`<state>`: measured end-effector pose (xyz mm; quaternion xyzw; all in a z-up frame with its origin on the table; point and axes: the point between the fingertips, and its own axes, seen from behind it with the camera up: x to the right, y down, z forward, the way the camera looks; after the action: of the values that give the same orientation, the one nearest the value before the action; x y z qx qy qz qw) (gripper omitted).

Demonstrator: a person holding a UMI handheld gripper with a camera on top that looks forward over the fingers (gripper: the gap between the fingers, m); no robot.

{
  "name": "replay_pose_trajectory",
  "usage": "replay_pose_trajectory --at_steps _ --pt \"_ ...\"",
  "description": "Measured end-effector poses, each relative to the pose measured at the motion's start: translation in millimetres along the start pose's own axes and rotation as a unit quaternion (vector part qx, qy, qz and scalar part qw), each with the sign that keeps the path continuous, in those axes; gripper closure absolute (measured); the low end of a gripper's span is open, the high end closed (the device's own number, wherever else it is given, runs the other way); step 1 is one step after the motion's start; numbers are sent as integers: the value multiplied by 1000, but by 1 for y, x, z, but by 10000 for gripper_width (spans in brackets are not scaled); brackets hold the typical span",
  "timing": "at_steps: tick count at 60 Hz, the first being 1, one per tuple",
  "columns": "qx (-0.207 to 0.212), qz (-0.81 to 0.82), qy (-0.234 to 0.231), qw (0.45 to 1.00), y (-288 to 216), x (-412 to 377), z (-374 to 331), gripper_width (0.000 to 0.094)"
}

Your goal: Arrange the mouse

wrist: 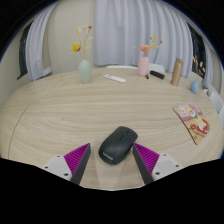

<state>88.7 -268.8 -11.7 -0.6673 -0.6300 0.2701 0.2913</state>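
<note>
On the wooden table (60, 120), the black mouse (117, 145) lies between the wide-spread fingers of the gripper (112, 160), untouched. Beyond the mouse stands a green vase (86, 70); no writing is legible.

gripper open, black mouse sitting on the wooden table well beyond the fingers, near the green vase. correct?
Not quite. The gripper is open and the black computer mouse sits on the light wooden table, but between the fingers, far from the pale green vase, per the gripper view.
</note>
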Motion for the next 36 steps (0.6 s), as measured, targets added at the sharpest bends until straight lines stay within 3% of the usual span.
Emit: replay_pose_trajectory --at_steps 16,24,26,36 --pt "4 -7 -13 1000 -25 -12 30 121" --pt "6 -23 -21 999 -31 -17 36 335" --pt "7 -27 -25 999 -32 -19 37 453" --pt "1 -40 -35 999 -33 -22 34 543"
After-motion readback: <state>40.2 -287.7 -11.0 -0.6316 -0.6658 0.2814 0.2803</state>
